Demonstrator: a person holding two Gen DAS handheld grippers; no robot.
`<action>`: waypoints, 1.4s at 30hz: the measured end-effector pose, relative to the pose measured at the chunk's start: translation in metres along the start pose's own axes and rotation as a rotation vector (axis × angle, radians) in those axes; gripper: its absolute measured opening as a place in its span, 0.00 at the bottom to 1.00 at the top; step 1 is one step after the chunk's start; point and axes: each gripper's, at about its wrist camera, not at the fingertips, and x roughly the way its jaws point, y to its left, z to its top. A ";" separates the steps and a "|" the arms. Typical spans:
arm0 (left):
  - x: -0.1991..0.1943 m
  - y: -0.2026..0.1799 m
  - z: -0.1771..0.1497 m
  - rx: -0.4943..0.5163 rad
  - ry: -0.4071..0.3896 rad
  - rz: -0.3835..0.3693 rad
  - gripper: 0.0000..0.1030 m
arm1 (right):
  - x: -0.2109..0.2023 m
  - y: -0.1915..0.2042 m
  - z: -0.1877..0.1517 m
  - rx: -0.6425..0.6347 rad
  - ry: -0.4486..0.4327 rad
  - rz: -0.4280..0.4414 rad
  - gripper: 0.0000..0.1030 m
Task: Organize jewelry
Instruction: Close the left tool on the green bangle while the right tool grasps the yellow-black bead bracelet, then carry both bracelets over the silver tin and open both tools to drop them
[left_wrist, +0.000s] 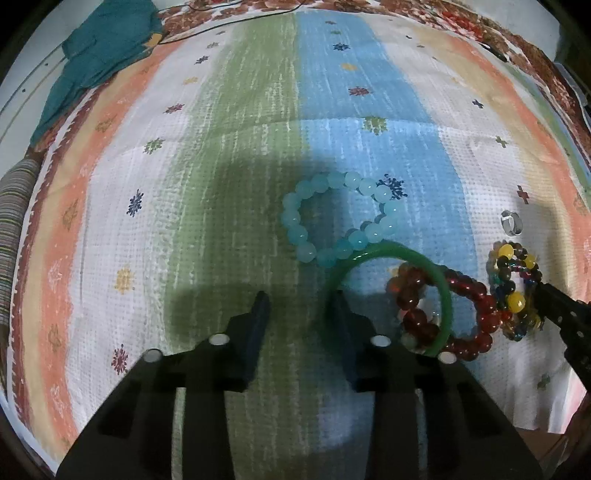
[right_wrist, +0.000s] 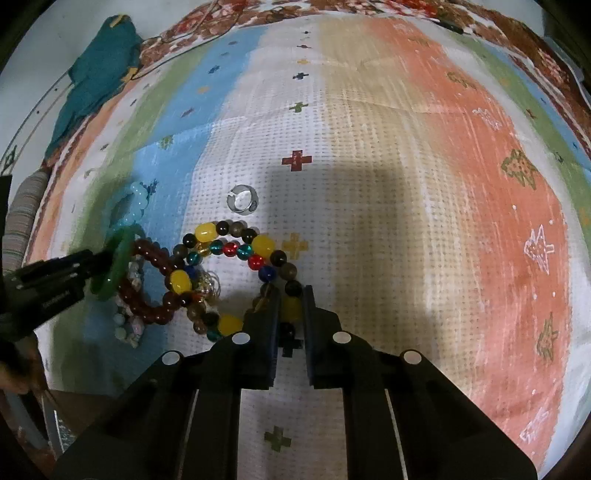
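Note:
A pile of jewelry lies on a striped cloth (left_wrist: 207, 206). My left gripper (left_wrist: 299, 301) is open; its right finger sits inside the green bangle (left_wrist: 439, 280), touching its rim. A pale blue bead bracelet (left_wrist: 295, 218) lies just beyond, and a dark red bead bracelet (left_wrist: 480, 295) lies under the bangle. My right gripper (right_wrist: 291, 295) is shut on the yellow and dark bead bracelet (right_wrist: 207, 230), with a yellow bead between the fingers. A multicoloured bead bracelet (right_wrist: 236, 249) and a silver ring (right_wrist: 242, 199) lie close by. The bangle also shows in the right wrist view (right_wrist: 118, 266).
A teal garment (left_wrist: 99, 55) lies at the far left corner of the cloth. A thin dark cable (left_wrist: 221, 20) runs along the far edge. A striped cushion (left_wrist: 14, 206) is at the left edge. The cloth's near edge (right_wrist: 92, 387) is at lower left.

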 end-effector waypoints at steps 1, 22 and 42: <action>-0.001 0.000 0.000 0.000 0.003 -0.004 0.19 | 0.000 0.001 0.000 -0.011 -0.002 -0.006 0.12; -0.045 -0.009 0.000 0.040 -0.074 -0.037 0.07 | -0.045 0.018 0.001 -0.083 -0.106 -0.060 0.12; -0.095 -0.029 -0.013 0.091 -0.193 -0.086 0.08 | -0.098 0.043 -0.013 -0.134 -0.256 -0.085 0.12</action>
